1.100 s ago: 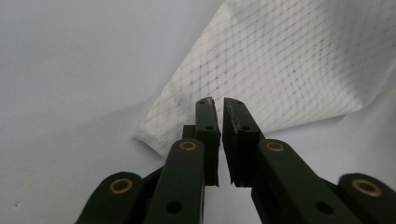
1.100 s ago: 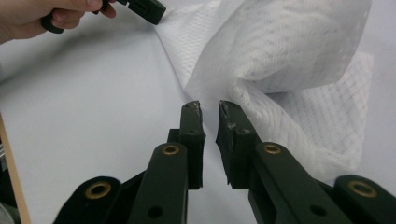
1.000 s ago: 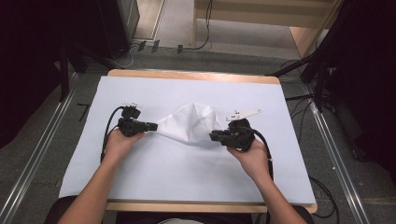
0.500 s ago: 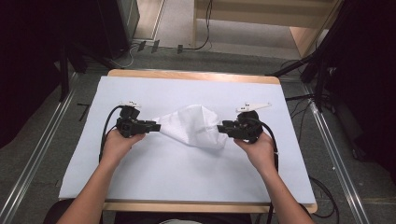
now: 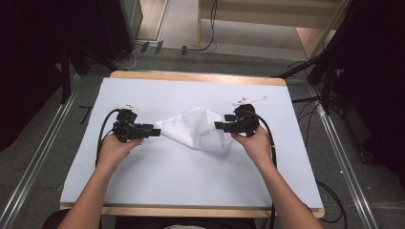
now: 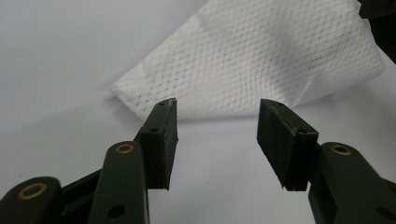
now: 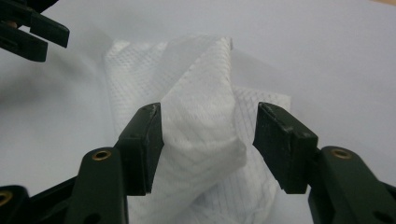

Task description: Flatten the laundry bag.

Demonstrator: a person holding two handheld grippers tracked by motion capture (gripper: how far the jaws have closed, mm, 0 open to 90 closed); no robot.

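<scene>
White cloth [image 5: 198,130], a thin fabric with a fine diamond-mesh weave, lies rumpled at the middle of the table's pale sheet [image 5: 191,186], its wider mass sagging toward 5 o'clock and a narrow corner pointing toward 9 o'clock. In the left gripper view the cloth [image 6: 261,60] spreads flat just beyond the jaws, its near edge lying across the gap between them, with nothing pinched. In the right gripper view a raised fold of the cloth [image 7: 201,135] stands between the two jaws; it lies against the left jaw, while a gap shows at the right one.

At 9 o'clock of the cloth the left gripper [image 5: 154,130] points at its corner, jaws spread apart, tips just beside the fabric. At 3 o'clock the right gripper [image 5: 220,126] faces inward, jaws likewise apart and straddling the fold. Each is held by a hand coming from 6 o'clock, with a black cable looping behind. The wooden table edge [image 5: 200,76] shows at 12 o'clock beyond the sheet.
</scene>
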